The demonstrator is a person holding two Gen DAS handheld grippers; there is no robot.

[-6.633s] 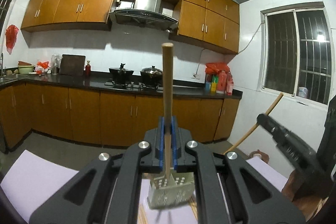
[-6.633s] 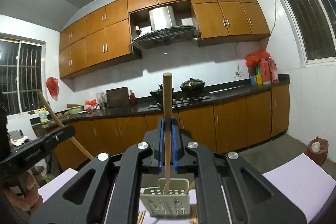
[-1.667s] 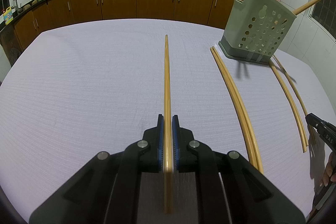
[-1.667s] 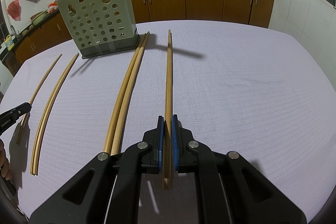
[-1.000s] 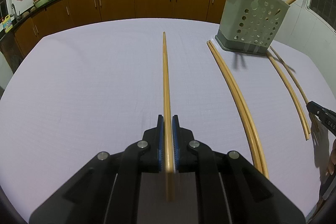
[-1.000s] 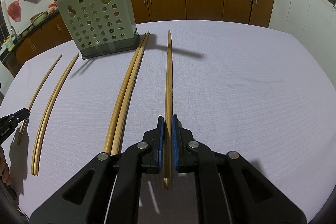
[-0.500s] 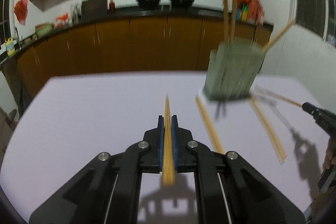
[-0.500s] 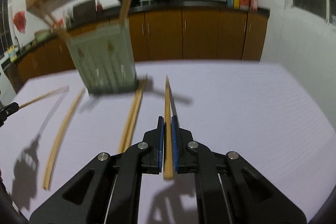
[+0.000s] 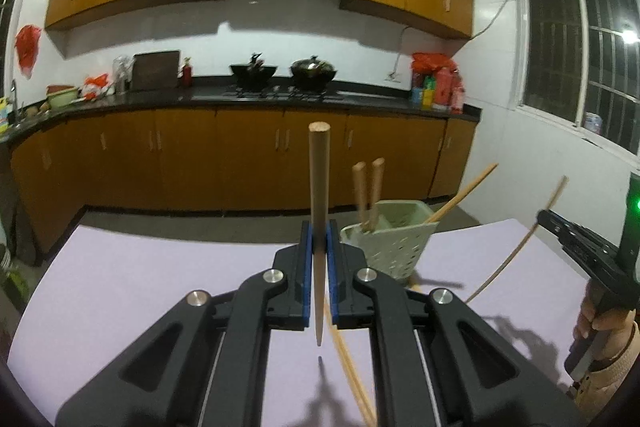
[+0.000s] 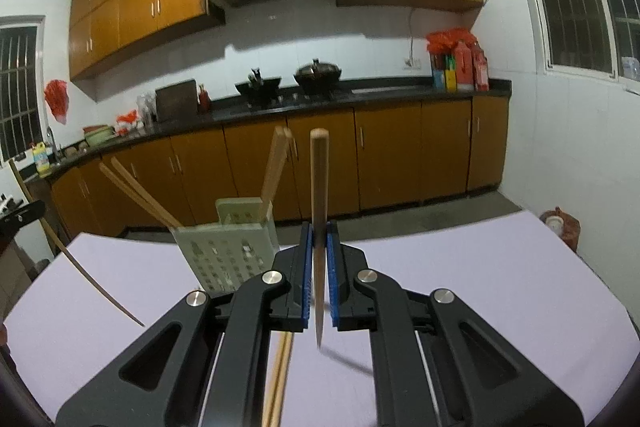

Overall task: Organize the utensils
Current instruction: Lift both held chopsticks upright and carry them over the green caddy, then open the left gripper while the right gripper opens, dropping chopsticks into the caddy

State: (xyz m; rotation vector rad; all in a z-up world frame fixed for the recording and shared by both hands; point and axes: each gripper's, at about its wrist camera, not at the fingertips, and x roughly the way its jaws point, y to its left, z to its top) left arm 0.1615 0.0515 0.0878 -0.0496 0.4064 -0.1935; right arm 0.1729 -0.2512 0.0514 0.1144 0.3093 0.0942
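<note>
My left gripper (image 9: 319, 239) is shut on a wooden chopstick (image 9: 319, 187) and holds it upright above the lilac table (image 9: 120, 287). My right gripper (image 10: 319, 239) is shut on another chopstick (image 10: 319, 187), also upright and off the table. The pale green perforated utensil holder (image 9: 394, 243) stands just right of my left gripper and left of my right gripper (image 10: 224, 247), with several chopsticks standing in it. A pair of chopsticks (image 10: 280, 379) lies on the table between the grippers. The right gripper and its chopstick show at the right edge of the left wrist view (image 9: 576, 247).
Brown kitchen cabinets and a dark counter (image 9: 240, 99) with a stove and pots run behind the table. A window (image 9: 580, 47) is on the right wall. A red jar (image 10: 560, 227) sits on the floor beyond the table's right corner.
Both grippers have lifted their chopsticks off the table and tilted them from lying flat to upright. The views now look across the kitchen instead of down at the table.
</note>
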